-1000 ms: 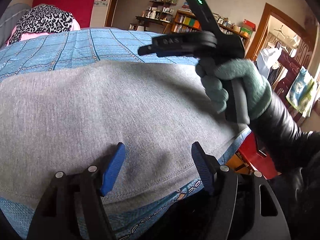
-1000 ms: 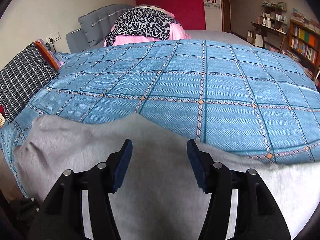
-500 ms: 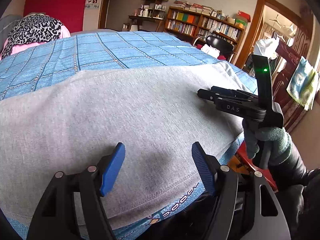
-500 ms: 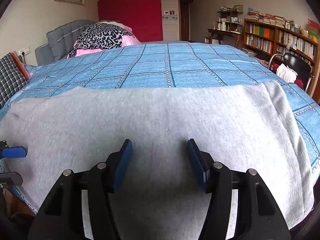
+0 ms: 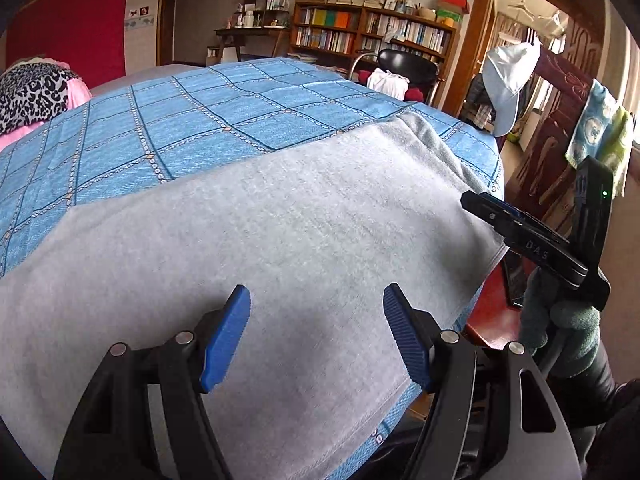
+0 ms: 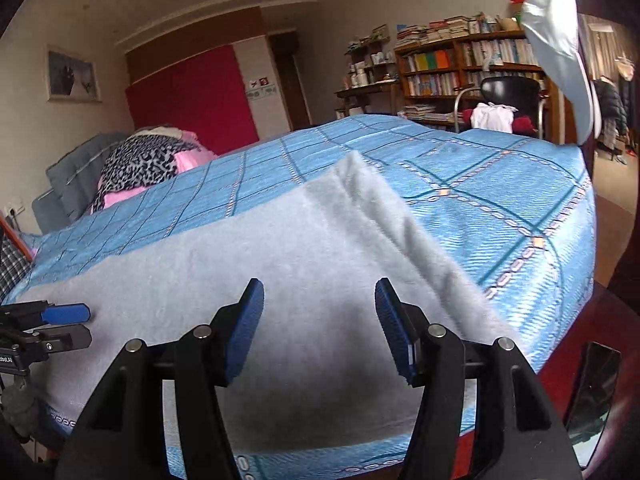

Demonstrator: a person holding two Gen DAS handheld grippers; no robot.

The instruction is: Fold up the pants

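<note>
Left wrist view: grey pants [image 5: 304,232] lie spread flat along the near edge of the bed [image 5: 208,120], on its blue checked cover. The left tool [image 5: 316,320] hovers over the cloth, jaws apart and empty. The right tool [image 6: 319,312], likewise parted with nothing between its pads, hangs above the pants' end near the bed's corner.

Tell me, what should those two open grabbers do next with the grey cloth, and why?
Probably lower both and pinch the near edge of the flat grey fleece pants. The left gripper and right gripper hover with jaws open and empty, so no fold can begin.
</note>
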